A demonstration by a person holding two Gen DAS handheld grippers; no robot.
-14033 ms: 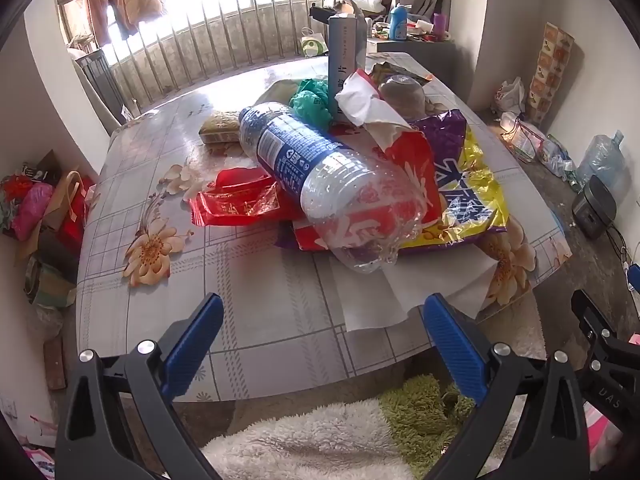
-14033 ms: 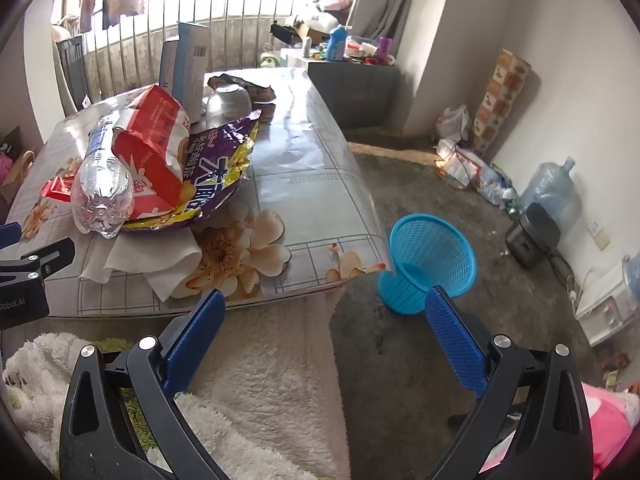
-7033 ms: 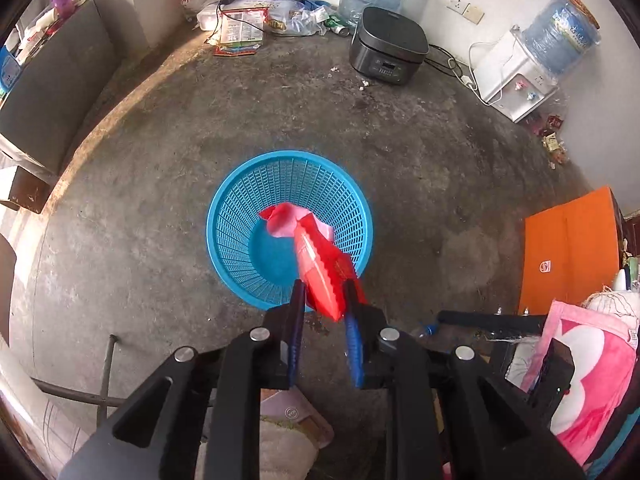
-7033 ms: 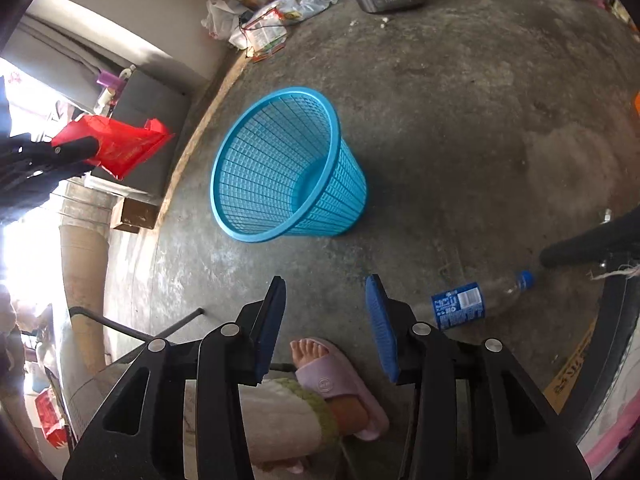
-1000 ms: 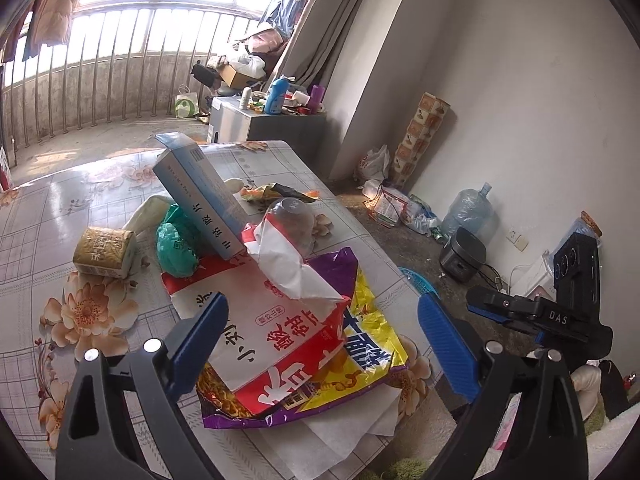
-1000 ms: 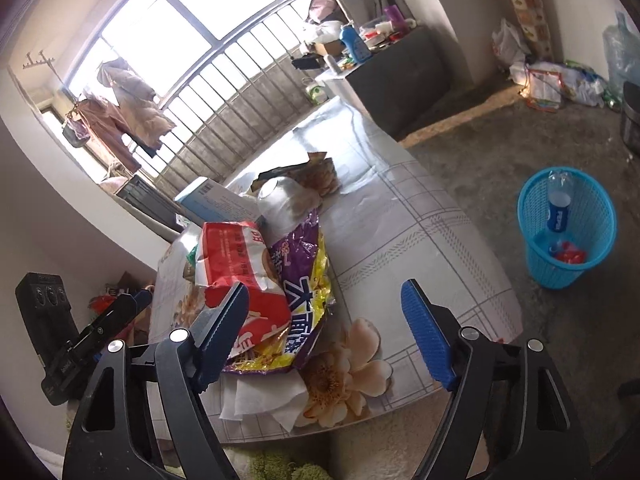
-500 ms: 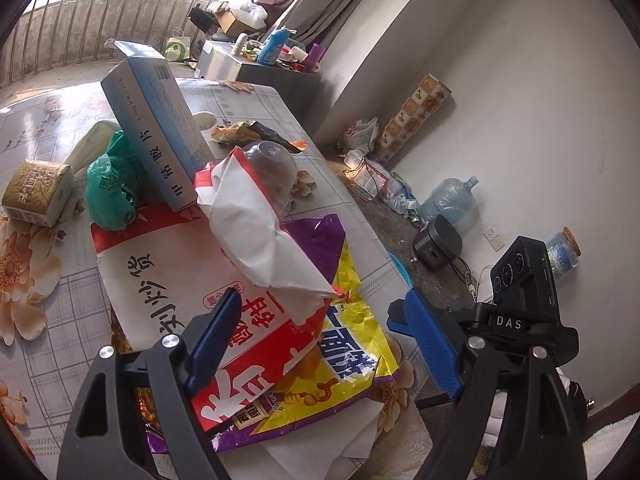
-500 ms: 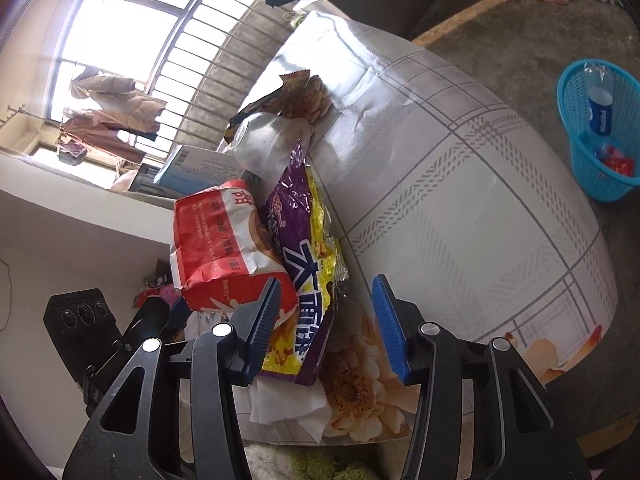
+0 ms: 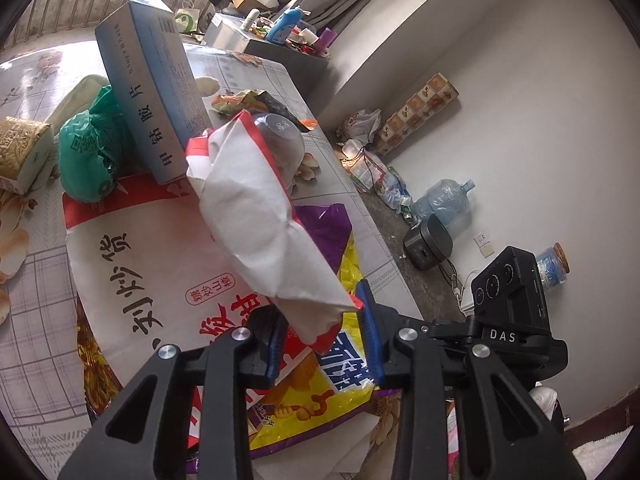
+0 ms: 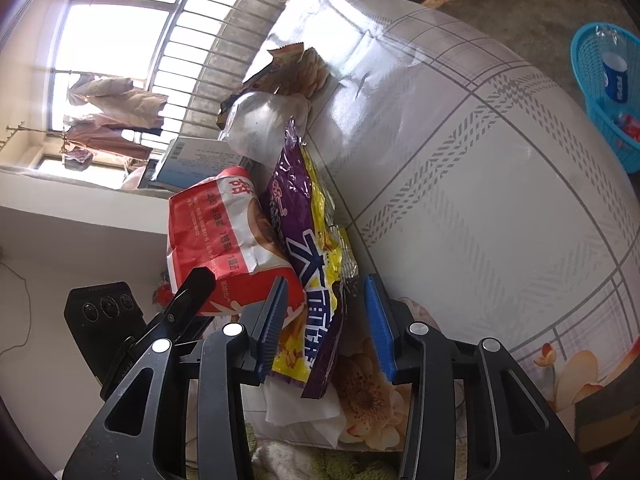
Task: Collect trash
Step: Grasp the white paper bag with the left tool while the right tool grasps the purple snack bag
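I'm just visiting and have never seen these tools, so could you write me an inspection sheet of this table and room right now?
Surface: table with a floral, checked cover.
Job's things: red-and-white paper bag lying over a purple-and-yellow snack bag; blue basket on the floor holds a bottle.
Clutter: blue carton, green plastic bag, upturned clear bowl.
Grippers: left hand-held gripper has just been closing around the paper bag's tip; right hand-held gripper, also closing, straddles the snack bag's edge.
Cables: a cord beside the black cooker.
Surroundings: barred window, water jug.
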